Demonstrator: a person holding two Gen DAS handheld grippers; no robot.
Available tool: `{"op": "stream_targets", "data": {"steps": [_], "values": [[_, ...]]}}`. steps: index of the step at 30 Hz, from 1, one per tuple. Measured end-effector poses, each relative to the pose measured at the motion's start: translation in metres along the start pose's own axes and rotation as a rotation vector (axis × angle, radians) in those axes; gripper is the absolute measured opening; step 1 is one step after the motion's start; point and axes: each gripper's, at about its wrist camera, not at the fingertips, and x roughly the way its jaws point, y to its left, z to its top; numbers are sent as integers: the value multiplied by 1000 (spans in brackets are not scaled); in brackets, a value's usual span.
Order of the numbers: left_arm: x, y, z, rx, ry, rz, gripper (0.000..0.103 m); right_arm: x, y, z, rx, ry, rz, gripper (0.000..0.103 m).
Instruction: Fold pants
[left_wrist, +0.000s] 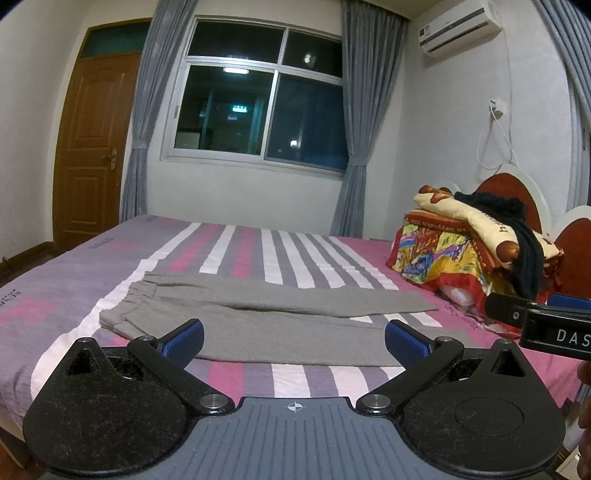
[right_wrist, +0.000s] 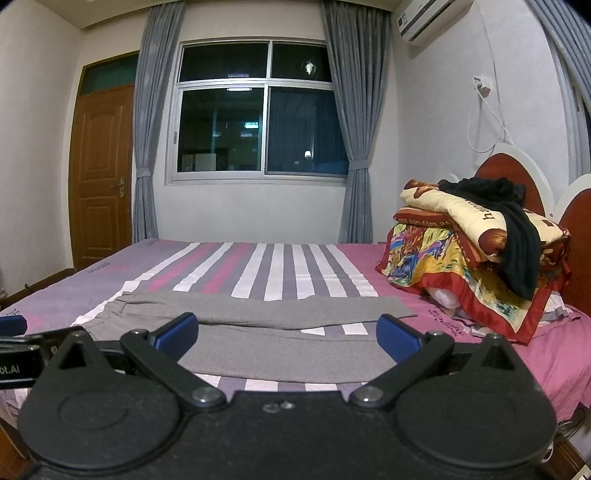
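Grey pants (left_wrist: 258, 317) lie flat across the striped bed (left_wrist: 277, 254), waistband to the left and both legs stretched to the right, the legs slightly apart. My left gripper (left_wrist: 293, 341) hovers open just in front of the near leg, holding nothing. In the right wrist view the same pants (right_wrist: 266, 332) lie ahead, and my right gripper (right_wrist: 288, 334) is open and empty above the near leg. The right gripper's body (left_wrist: 546, 325) shows at the right edge of the left wrist view. The left gripper's body (right_wrist: 18, 354) shows at the left edge of the right wrist view.
A pile of colourful folded quilts (right_wrist: 472, 251) with a black garment (right_wrist: 517, 236) draped on top sits at the head of the bed, by the red headboard (right_wrist: 517, 177). A window with grey curtains (left_wrist: 258, 96) and a wooden door (left_wrist: 92, 147) stand beyond the bed.
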Motion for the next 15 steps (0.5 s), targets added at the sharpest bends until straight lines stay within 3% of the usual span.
{"op": "stream_targets", "data": {"steps": [15], "values": [[0, 3, -3, 2, 3, -1, 103, 1, 3, -5, 6, 5, 5, 103]]}}
